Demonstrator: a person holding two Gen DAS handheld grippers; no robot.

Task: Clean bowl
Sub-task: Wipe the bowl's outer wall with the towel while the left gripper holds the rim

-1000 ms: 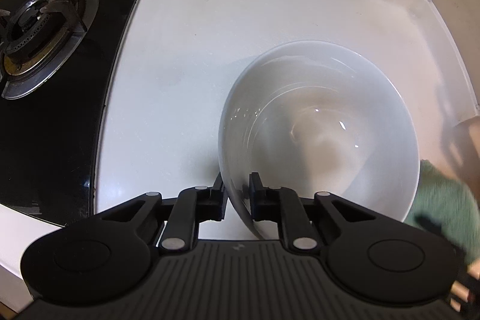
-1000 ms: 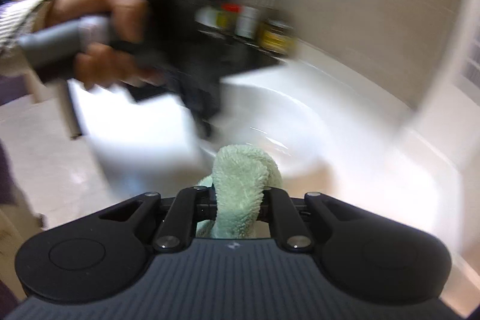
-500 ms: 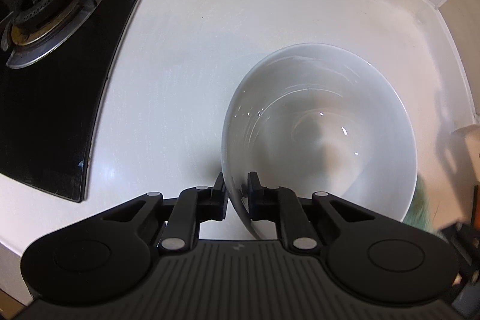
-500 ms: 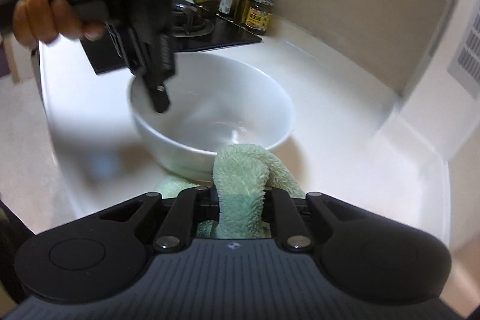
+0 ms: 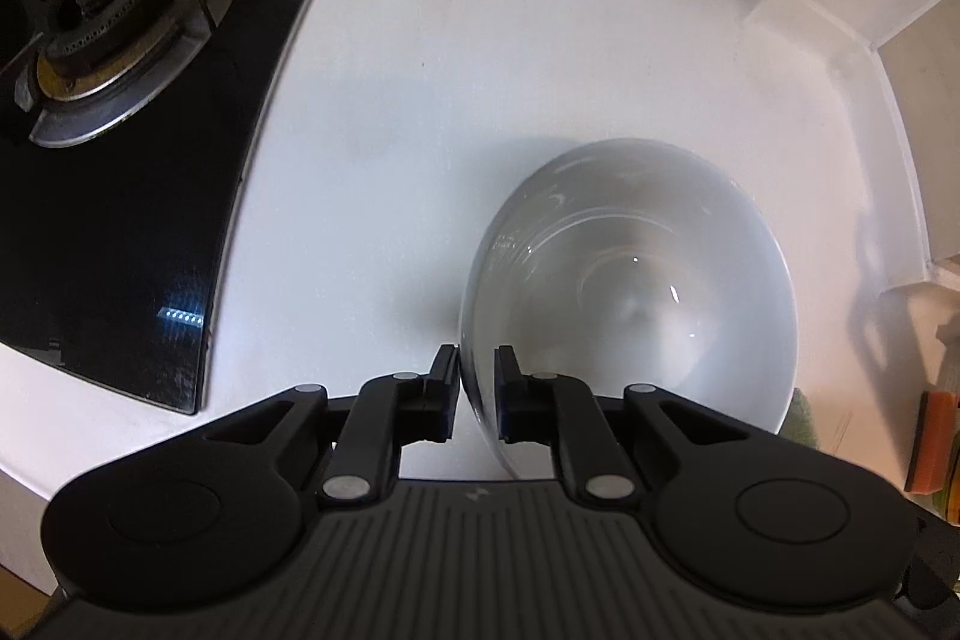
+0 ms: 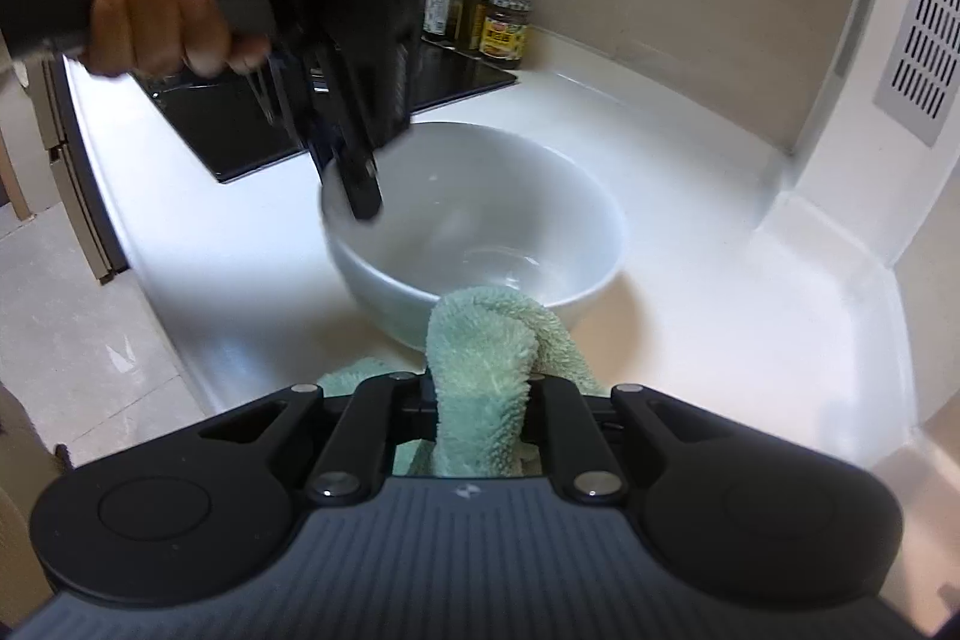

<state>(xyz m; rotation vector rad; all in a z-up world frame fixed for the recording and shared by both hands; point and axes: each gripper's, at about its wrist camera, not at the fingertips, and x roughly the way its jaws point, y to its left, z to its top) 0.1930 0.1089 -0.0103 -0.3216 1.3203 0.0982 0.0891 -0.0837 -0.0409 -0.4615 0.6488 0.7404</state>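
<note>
White glazed ceramic, the bowl (image 6: 474, 214) sits upright on the pale tabletop (image 5: 480, 40), to the right of the black glass hob (image 5: 120, 220) in the left wrist view, with a few bottles and a jar (image 6: 507, 28) standing by the back wall behind the hob. The left claw (image 5: 477, 388) reaches steeply down over the near rim, one finger outside the wall and one inside; its jaws have just been closing, and they now pinch the bowl's rim between them, so the bowl is steadied and perhaps about to be tipped or lifted. The right claw (image 6: 480, 394) is pressed together on a fluffy pale green cloth (image 6: 486, 340), which bunches up between the fingers and trails down onto the tabletop just in front of the bowl, close to its outer wall though not inside it. The person's hand (image 6: 156, 16) grips the handle of the left tool above the rim. As I judge it, the preparation is done: bowl secured, cloth in hand. The wiping itself has not begun, since the cloth is outside the bowl; the inside shows faint glints that may be moisture, though I cannot tell whether any dirt is there. What is left is to bring the cloth over the rim and rub the inner surface round.
</note>
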